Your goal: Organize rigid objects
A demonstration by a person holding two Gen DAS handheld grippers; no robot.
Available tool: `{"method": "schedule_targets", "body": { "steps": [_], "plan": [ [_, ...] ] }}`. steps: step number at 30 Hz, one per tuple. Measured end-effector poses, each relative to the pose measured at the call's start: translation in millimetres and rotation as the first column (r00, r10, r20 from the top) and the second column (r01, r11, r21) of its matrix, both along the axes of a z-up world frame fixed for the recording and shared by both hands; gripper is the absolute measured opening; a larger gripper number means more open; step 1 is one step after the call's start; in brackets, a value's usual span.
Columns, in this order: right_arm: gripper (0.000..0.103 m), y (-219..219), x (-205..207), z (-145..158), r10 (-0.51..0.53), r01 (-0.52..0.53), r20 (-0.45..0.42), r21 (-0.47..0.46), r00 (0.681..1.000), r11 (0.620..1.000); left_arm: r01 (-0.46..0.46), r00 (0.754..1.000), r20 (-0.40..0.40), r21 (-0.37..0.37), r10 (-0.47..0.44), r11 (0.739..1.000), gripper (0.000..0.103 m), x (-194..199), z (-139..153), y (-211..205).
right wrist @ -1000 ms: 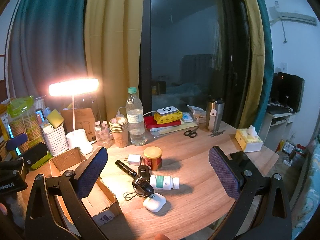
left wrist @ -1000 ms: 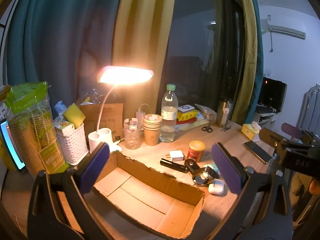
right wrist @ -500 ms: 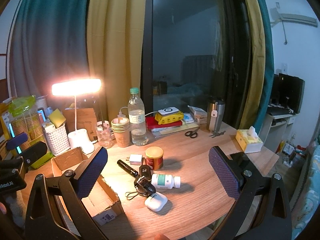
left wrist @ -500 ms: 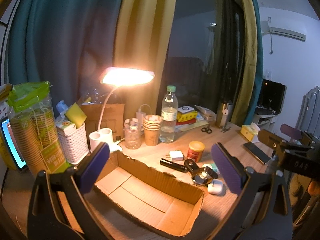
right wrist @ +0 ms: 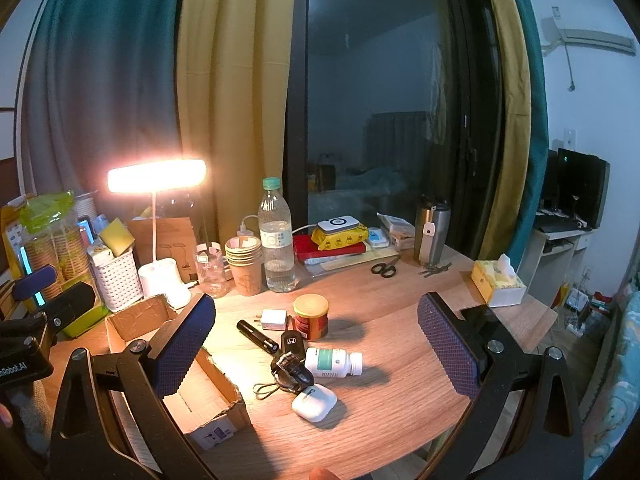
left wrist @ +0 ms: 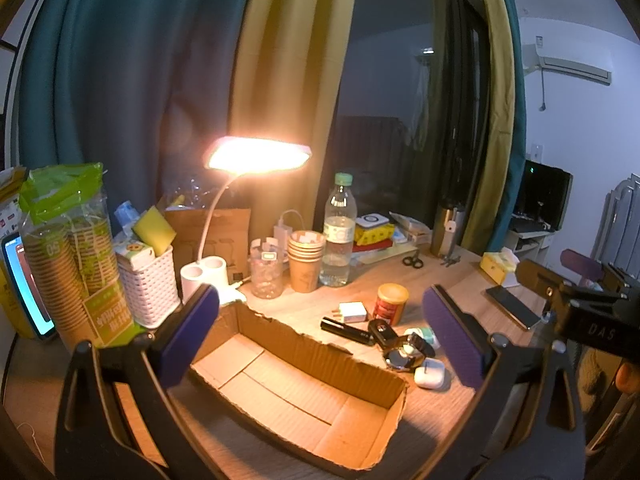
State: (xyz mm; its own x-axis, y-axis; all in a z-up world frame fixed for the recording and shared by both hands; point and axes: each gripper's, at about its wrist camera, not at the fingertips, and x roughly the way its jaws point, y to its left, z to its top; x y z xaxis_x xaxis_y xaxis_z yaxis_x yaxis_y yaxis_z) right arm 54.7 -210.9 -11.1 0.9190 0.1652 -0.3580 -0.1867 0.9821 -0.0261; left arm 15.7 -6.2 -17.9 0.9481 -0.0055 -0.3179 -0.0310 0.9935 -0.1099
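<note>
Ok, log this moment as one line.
left gripper: open, over box | right gripper: open, above clutter | box: empty | earbud case, pill bottle: on desk

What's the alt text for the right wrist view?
Open right tongs hover over a lamplit wooden desk with a cluster of small items: red tin, white pill bottle, earbud case, car key, flashlight, charger. A cardboard box sits at left.

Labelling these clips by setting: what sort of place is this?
Probably a bedroom or small home study at night: a cluttered wooden desk under a lit desk lamp, curtains beside a dark window, and a wall air conditioner.
</note>
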Motion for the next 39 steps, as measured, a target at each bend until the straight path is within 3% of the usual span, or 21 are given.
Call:
{"method": "schedule_targets", "body": {
  "steps": [27,30,35,39],
  "plan": [
    [0.102,9,0,-5,0.004,-0.004,-0.010,-0.001,1.000,1.000,-0.004,1.000,-0.016,-0.003,0.004,1.000,0.103,-1,-2,2],
    [0.102,12,5,-12,0.007,-0.008,-0.030,-0.004,1.000,1.000,-0.018,0.999,-0.049,-0.003,0.018,1.000,0.103,7,-8,3],
    [0.102,11,20,-34,0.004,-0.005,-0.090,-0.014,0.996,1.000,-0.054,0.981,-0.184,0.021,0.057,0.998,0.103,26,-37,10],
    [0.102,14,30,-59,-0.002,-0.002,-0.158,-0.026,0.987,1.000,-0.116,0.924,-0.359,0.058,0.129,0.992,0.103,42,-78,25]
  ]
}}
